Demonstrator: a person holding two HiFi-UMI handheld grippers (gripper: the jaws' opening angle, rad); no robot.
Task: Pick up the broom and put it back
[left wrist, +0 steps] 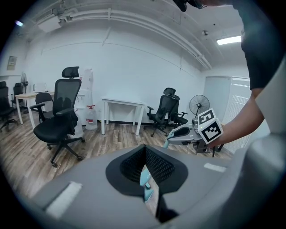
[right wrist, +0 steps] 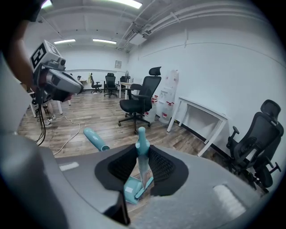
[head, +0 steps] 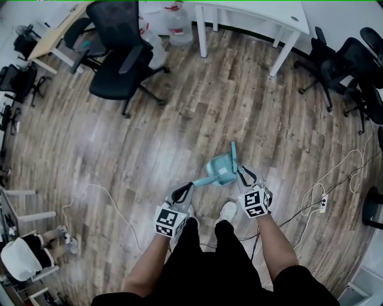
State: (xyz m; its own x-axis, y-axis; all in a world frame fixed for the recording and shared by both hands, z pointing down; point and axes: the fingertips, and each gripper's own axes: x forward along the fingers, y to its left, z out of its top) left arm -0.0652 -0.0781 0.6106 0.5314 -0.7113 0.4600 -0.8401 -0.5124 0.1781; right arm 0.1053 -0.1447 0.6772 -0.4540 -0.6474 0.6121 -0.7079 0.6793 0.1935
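A teal dustpan point(head: 220, 170) hangs low over the wooden floor in front of the person's feet. Its long handle point(head: 202, 181) runs left into my left gripper point(head: 187, 188), which is shut on it. In the left gripper view a strip of teal point(left wrist: 145, 178) shows between the closed pads. The teal broom handle point(head: 233, 154) stands up beside the pan, and my right gripper point(head: 242, 173) is shut on it. In the right gripper view that handle point(right wrist: 141, 150) sticks up between the pads, with the pan point(right wrist: 130, 191) below and the other handle's end point(right wrist: 95, 138) at the left.
A black office chair point(head: 119, 66) and water jugs point(head: 178, 27) stand at the back, beside a white table point(head: 257, 15). More chairs point(head: 344, 69) are on the right. A cable and power strip point(head: 323, 203) lie right of my feet, a white cable point(head: 99, 191) left.
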